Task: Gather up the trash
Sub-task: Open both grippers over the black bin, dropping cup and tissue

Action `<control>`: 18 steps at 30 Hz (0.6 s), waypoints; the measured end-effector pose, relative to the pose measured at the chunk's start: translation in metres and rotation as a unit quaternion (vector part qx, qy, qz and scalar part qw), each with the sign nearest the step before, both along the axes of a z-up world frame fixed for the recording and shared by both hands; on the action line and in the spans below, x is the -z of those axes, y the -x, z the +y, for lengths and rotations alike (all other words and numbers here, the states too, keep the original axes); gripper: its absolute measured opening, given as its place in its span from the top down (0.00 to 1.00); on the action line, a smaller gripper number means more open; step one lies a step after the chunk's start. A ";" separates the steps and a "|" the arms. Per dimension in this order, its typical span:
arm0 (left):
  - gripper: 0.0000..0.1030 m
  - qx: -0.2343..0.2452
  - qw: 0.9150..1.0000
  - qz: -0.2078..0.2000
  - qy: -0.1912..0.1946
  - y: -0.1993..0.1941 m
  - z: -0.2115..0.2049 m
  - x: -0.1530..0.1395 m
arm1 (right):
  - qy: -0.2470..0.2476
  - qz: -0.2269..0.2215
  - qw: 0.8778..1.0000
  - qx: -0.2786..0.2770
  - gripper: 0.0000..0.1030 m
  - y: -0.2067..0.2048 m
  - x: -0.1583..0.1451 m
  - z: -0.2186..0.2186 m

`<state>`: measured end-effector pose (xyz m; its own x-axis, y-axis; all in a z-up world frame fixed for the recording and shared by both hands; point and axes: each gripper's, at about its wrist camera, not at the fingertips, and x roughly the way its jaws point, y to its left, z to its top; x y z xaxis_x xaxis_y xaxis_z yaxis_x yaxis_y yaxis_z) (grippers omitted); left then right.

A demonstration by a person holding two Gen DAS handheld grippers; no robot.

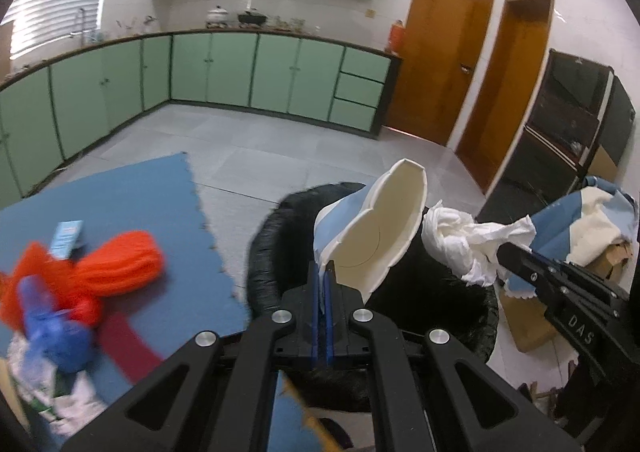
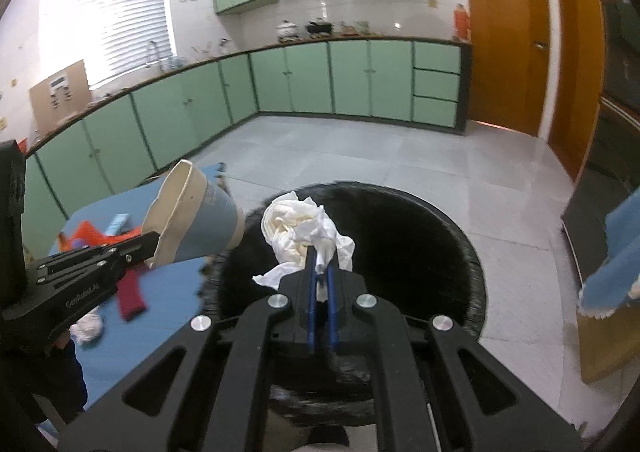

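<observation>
Left gripper [image 1: 323,272]: pinching a squashed paper cup [image 1: 376,228] — above the black bin [image 1: 264,252]
Right gripper [image 2: 322,272]: pinching a white tissue [image 2: 304,232] — above the bin

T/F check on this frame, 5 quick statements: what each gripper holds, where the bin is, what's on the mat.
1. The left gripper pinches a crushed paper cup by its rim. True.
2. The right gripper is open. False: it is shut on a white tissue.
3. The tissue hangs over the black bin. True.
4. The cup already lies in the bin. False: it is held up beside the bin's rim.
5. The blue mat carries red and orange cloth. True.
</observation>
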<state>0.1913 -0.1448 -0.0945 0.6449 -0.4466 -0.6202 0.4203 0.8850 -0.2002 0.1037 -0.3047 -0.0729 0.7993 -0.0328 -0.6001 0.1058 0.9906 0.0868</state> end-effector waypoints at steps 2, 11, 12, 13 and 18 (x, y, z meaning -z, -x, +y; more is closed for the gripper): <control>0.98 0.007 1.000 0.011 0.001 -0.009 -0.012 0.009 | -0.003 0.008 1.000 0.014 0.96 -0.005 0.011 -0.013; 0.68 0.046 0.996 0.069 0.009 -0.030 -0.044 0.036 | -0.010 0.043 0.997 0.062 0.67 -0.017 0.048 -0.045; 0.67 0.048 0.996 0.068 0.008 -0.027 -0.041 0.036 | -0.010 0.042 0.997 0.063 0.62 -0.015 0.049 -0.046; 0.66 0.048 0.997 0.065 0.005 -0.025 -0.038 0.034 | -0.008 0.040 0.997 0.063 0.57 -0.013 0.049 -0.044; 0.61 0.024 0.999 0.033 -0.008 -0.011 -0.007 0.023 | -0.001 0.024 0.999 0.047 0.39 -0.003 0.040 -0.018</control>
<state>0.2026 -0.1517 -0.1171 0.5806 -0.4660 -0.6676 0.4489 0.8673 -0.2151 0.1071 -0.3225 -0.1131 0.7633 -0.1039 -0.6376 0.2014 0.9761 0.0821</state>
